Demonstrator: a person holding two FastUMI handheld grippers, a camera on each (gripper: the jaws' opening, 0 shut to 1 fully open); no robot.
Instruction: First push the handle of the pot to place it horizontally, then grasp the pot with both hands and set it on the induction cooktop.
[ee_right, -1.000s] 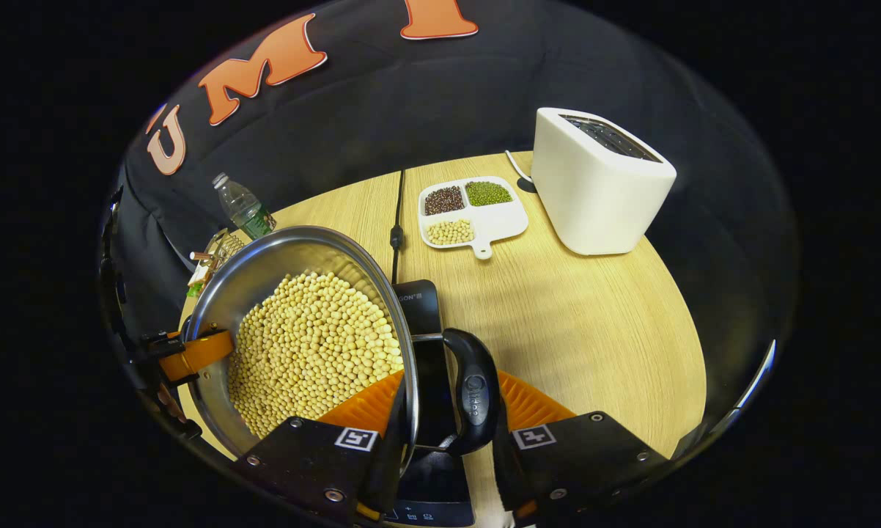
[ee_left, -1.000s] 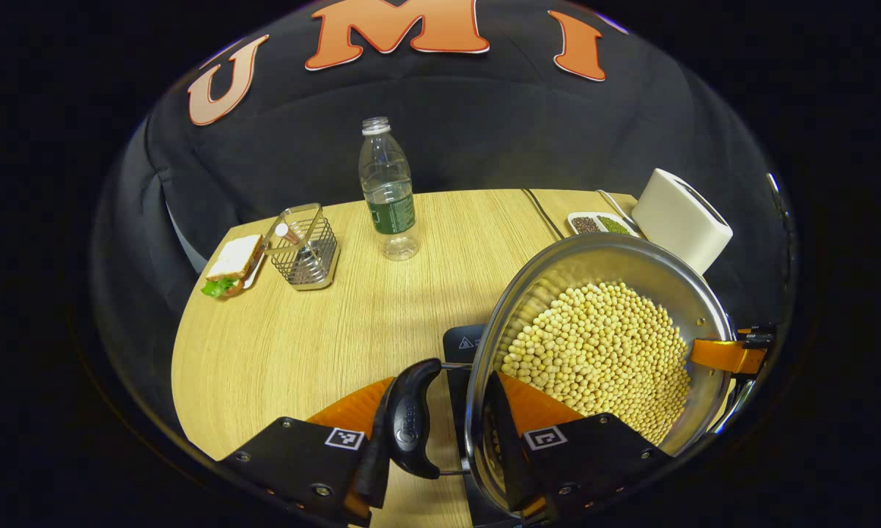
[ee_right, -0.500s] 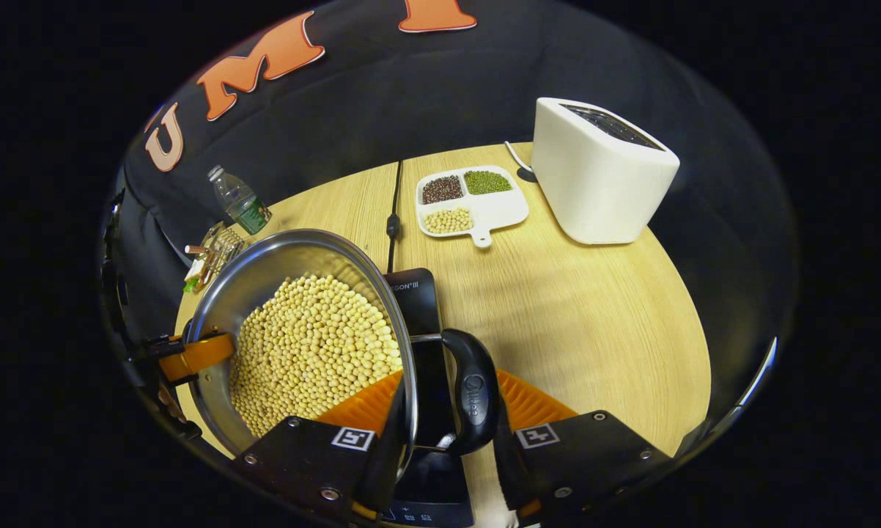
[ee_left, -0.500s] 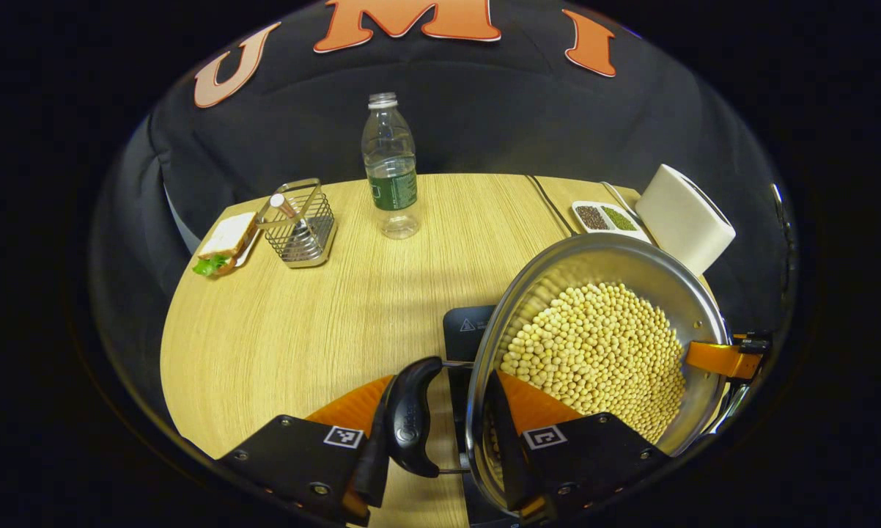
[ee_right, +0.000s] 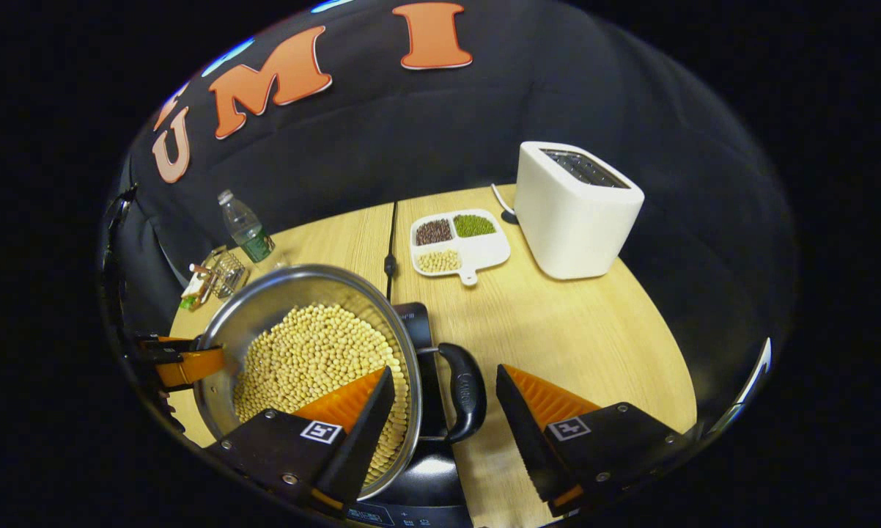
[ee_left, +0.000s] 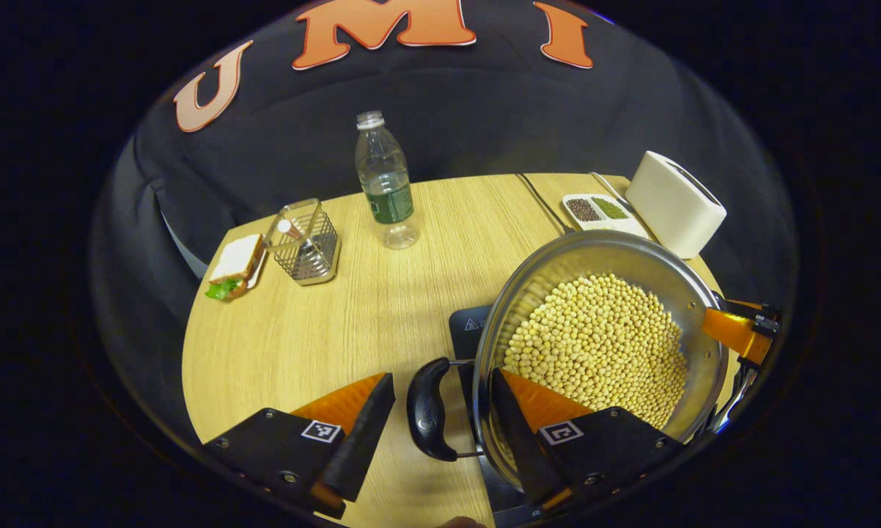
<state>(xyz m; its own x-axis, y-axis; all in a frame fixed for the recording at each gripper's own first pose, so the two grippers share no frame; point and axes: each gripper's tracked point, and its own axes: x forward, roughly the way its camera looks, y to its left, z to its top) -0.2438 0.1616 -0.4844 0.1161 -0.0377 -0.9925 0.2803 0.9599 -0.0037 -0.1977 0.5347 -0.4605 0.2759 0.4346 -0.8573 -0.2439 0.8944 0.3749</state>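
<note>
A steel pot (ee_left: 536, 286) (ee_right: 272, 312) full of soybeans sits on the black induction cooktop (ee_left: 466, 334) (ee_right: 420, 330). Its two black side handles stick out level. In the left gripper view, my left gripper (ee_left: 440, 378) is open around one handle (ee_left: 427, 411), with one finger outside it and the other over the pot's inside. In the right gripper view, my right gripper (ee_right: 444, 372) is open around the opposite handle (ee_right: 466, 389), with gaps on both sides. Each gripper also appears at the pot's far rim in the other view: the right gripper (ee_left: 741, 334) and the left gripper (ee_right: 180, 363).
On the wooden table stand a water bottle (ee_left: 384, 183), a wire basket (ee_left: 305, 242) and a sandwich (ee_left: 235, 264) at the left. A white toaster (ee_right: 576, 209) and a divided tray of beans (ee_right: 459, 242) stand behind the pot. A black cable (ee_right: 391, 249) runs to the cooktop.
Both grippers were shut on the pot's handles and rim; now both have opened and let go. The pot has come down level onto the cooktop.
</note>
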